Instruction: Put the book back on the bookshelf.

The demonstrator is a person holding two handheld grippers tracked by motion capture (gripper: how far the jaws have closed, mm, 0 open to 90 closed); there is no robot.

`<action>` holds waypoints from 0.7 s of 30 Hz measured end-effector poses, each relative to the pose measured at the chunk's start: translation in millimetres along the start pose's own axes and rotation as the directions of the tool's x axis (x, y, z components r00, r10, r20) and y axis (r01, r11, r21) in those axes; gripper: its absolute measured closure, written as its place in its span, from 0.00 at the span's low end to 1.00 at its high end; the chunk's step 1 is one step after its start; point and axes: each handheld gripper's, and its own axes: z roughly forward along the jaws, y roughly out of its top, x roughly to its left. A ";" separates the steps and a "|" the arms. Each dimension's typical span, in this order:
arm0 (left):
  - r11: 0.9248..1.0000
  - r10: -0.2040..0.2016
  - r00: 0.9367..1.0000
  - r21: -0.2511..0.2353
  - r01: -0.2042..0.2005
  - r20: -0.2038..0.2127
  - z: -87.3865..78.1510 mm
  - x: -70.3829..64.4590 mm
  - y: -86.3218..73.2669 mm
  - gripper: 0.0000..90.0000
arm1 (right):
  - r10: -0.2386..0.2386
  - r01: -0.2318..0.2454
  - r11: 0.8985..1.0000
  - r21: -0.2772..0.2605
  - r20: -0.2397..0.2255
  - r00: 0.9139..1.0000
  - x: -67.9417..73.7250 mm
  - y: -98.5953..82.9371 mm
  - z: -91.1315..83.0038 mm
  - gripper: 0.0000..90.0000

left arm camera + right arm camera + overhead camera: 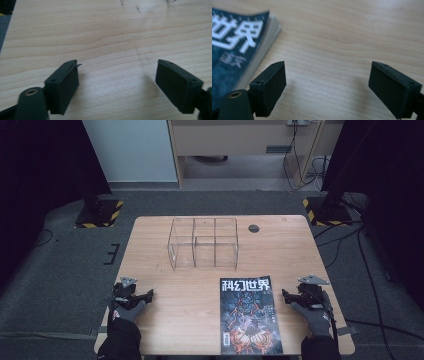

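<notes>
- Resting on the wooden table near its front left corner, the left gripper sits in a gloved left hand, with its grey three-cornered plate on top.
- Left gripper state: in the left gripper view the two black jaws stand wide apart, with bare wood grain between them and nothing held.
- The right gripper sits near the front right edge of the table, in a gloved right hand; a grey plate tops it as well.
- Right gripper state: in the right gripper view the jaws stand wide apart over bare wood and grip nothing.
- The magazine lies flat on the table, cover up, at front right of centre. The cover is dark, with white Chinese characters across the top and red-orange artwork below.
- Magazine relative to right gripper: just beside it, on the side toward the table centre. In the right gripper view the magazine's upper corner and page edges lie close to the jaw on that side; whether they touch cannot be told.
- Magazine relative to left gripper: well apart.
- A clear plastic organiser box with several compartments stands upright at the table's centre rear, beyond the magazine and apart from it. The compartments appear empty.
- A small round dark cable port sits in the tabletop just right of the box.
</notes>
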 end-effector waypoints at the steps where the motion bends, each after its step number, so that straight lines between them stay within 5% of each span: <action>1: 1.000 0.000 1.000 0.000 0.000 0.000 0.0 0.0 0.0 0.22 | 0.000 0.000 1.000 0.000 0.000 1.000 0.0 0.0 0.0 0.17; 5: 0.999 0.009 0.999 -0.032 -0.008 0.044 -6.5 -8.7 3.4 0.23 | 0.032 -0.034 0.997 -0.069 -0.032 0.999 3.2 8.3 -14.7 0.18; 13: 0.996 0.045 0.995 -0.084 -0.038 0.084 -17.9 -23.2 6.9 0.21 | 0.019 -0.023 0.995 -0.095 -0.043 0.999 10.1 14.1 -25.8 0.16; 21: 0.992 0.085 0.991 -0.102 -0.074 0.101 -21.0 -35.9 8.3 0.19 | -0.010 0.000 0.996 -0.089 -0.102 0.995 21.1 17.4 -28.3 0.17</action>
